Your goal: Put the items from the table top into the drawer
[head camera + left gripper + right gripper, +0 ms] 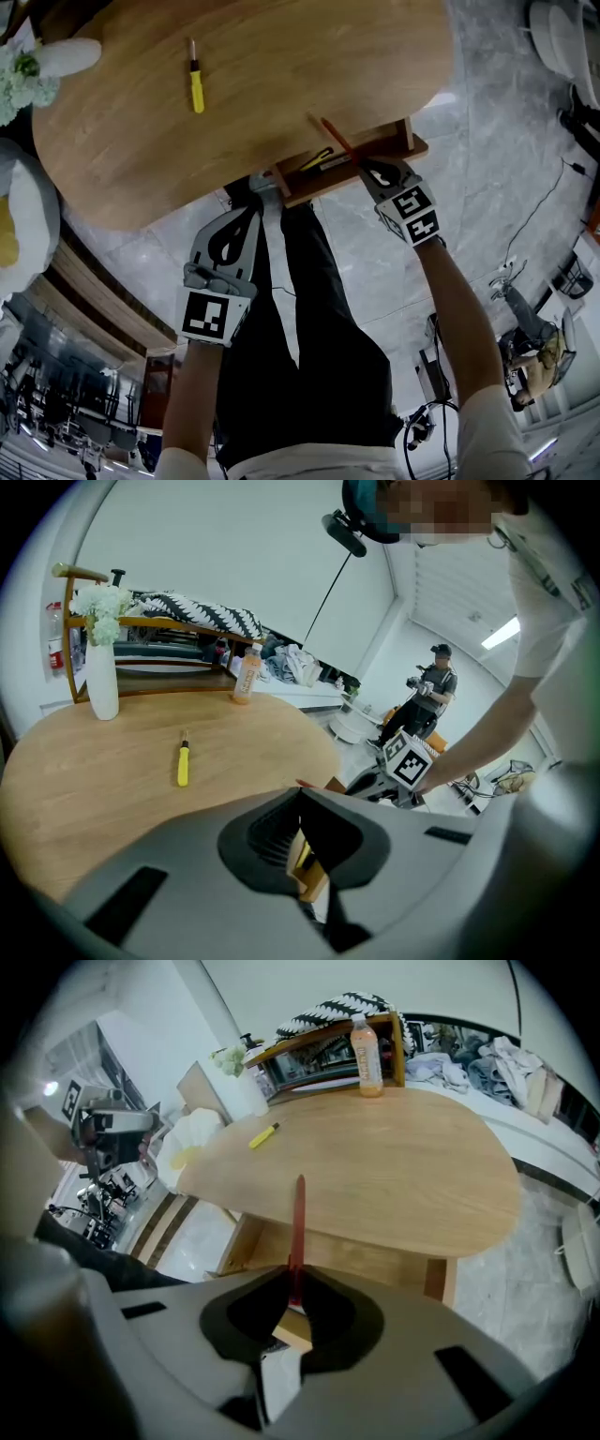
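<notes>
While the right gripper (pixel 364 167) has the red pencil (pixel 337 139) pinched between its closed jaws, with the free end pointing up and away over the open drawer (pixel 305 192) at the near edge of the table (pixel 281 56), the step in hand looks like laying that pencil inside. To do it well, tip the pencil until it lies along the drawer's length and bring it low beside the yellow thing (pixel 317 159), perhaps a pen, that lies in there. Only then part the jaws, so it neither bounces out nor catches on the table edge above. The left gripper (pixel 253 187), jaws fully together with nothing clearly in them, sits just by the drawer's left corner and could steady the drawer there. A yellow screwdriver (pixel 195 82) lies far out on the table, left of the drawer, not yet put away
</notes>
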Available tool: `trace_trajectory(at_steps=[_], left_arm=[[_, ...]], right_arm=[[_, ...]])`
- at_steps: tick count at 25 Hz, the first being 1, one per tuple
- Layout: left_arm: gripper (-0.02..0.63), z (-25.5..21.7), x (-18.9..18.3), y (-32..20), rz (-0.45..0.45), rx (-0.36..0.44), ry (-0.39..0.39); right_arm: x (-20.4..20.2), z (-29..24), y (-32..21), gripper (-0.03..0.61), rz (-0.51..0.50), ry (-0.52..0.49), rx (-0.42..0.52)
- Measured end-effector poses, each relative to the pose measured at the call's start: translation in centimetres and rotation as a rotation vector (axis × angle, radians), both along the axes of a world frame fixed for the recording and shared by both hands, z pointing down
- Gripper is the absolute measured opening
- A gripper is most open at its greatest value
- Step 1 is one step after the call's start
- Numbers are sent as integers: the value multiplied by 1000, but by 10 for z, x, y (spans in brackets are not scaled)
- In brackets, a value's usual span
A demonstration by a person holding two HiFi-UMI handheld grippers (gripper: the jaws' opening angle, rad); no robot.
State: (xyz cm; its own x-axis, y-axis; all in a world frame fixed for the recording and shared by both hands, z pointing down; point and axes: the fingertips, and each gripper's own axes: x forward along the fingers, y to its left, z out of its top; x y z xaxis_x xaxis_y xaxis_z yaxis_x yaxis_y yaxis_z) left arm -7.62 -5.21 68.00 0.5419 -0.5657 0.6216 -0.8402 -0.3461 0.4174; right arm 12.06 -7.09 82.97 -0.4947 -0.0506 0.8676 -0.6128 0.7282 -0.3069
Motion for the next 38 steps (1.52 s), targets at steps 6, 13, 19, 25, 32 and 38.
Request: trace_trajectory(at_steps=[6,13,19,25,32,38], left_arm=[[21,-1,2,5,-25,1,5],[21,-1,-3,11,-43,-2,4],[21,5,-11,15,-56,-10,-1],[21,12,-15,15,-62,-19,2],[21,25,-22,17,-58,-37,0],[21,29,-28,13,-57,-44,-1]], right_arm=[[-6,-2,28,57,-140,-14,-53],[-4,8,53,58,-310,29,-107],[2,24,48,58,-362,90,-120],[-3,50,34,58,-355,130,-143],[-4,73,24,58,-316,163,-126],[0,81,15,58,-251,189,-100]])
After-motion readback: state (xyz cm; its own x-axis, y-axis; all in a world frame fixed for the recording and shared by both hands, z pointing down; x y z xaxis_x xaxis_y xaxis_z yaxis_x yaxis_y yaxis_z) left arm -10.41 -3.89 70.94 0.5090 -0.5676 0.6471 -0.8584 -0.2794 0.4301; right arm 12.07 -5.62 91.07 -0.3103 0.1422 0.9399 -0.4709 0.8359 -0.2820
